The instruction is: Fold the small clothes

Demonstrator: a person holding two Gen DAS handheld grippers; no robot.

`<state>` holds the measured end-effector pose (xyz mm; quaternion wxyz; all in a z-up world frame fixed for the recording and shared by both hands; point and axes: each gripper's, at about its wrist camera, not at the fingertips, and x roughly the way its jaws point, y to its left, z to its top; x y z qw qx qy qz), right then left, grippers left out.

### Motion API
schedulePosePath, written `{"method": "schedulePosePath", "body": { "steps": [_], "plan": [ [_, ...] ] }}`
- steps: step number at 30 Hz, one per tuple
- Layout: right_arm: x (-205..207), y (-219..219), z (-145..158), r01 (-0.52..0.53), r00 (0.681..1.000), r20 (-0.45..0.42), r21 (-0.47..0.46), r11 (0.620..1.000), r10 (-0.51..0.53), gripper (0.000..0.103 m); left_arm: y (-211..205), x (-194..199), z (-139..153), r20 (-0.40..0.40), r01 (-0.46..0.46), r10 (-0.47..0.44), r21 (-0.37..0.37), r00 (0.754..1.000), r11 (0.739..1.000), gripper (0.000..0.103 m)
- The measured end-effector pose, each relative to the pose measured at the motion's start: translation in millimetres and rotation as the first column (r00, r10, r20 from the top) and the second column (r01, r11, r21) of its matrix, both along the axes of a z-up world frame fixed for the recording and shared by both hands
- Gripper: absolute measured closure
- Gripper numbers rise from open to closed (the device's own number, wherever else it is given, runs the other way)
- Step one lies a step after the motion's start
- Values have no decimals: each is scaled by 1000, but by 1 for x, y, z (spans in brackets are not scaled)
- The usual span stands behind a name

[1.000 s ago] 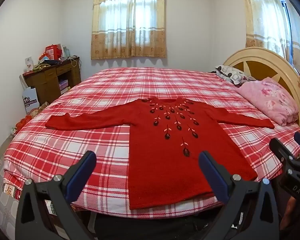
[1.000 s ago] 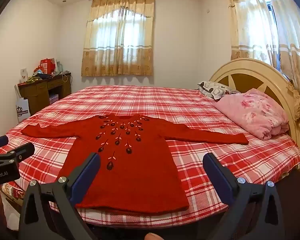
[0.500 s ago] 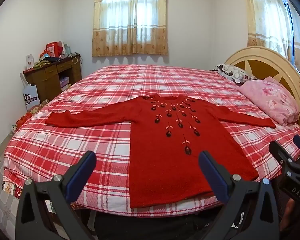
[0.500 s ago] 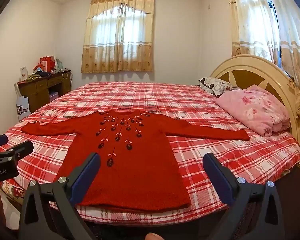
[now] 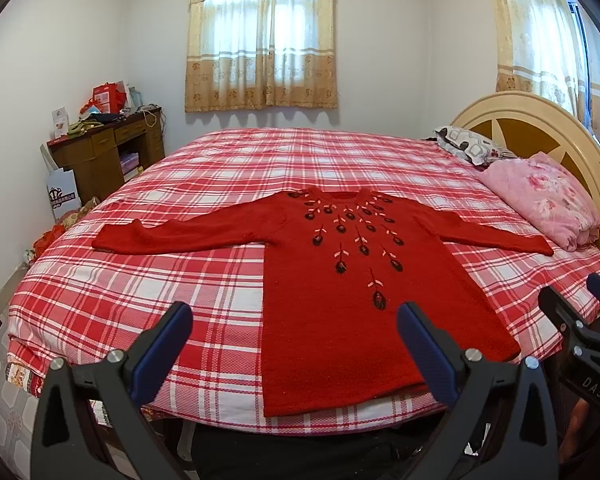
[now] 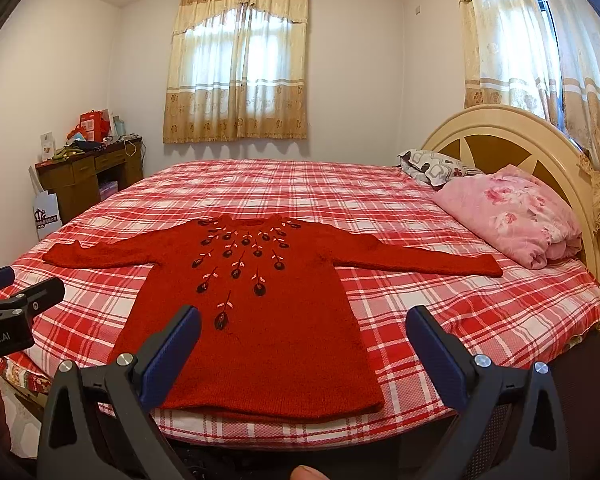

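A bed (image 5: 204, 184) with a red-and-white plaid cover fills most of both views, its cream and brown headboard (image 5: 540, 120) at the right. On the cover a red sweater (image 5: 352, 300) lies flat and face up, unfolded, its hem toward the cameras at the near edge of the bed and its neckline toward the far side. Both sleeves stretch straight out to the sides. Dark embroidered flowers fan down from the neckline over the chest.

A pink floral quilt (image 5: 540, 196) is bunched against the headboard, with a grey patterned pillow (image 5: 468, 148) just beyond it. A brown desk (image 5: 108, 152) stands by the left wall, cluttered on top, and a white paper bag (image 5: 62, 196) leans at its near side. Curtains (image 5: 260, 40) cover the far window.

The left hand-held gripper (image 5: 294, 330) hangs before the near bed edge with its jaws wide apart, holding nothing. The right hand-held gripper (image 6: 302, 328) is likewise spread wide and empty, above the sweater's hem. Each shows at the edge of the other's view.
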<state>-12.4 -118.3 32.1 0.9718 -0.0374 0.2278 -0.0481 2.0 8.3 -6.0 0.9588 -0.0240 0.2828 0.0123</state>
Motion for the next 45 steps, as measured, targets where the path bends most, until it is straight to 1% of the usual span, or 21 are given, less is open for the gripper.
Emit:
{"method": "schedulePosePath", "body": {
  "steps": [45],
  "plan": [
    [4, 1, -3, -7, 1000, -30, 5, 1000, 7, 1, 0, 4, -4, -15, 7, -7, 15, 1000, 1000, 0]
  ]
}}
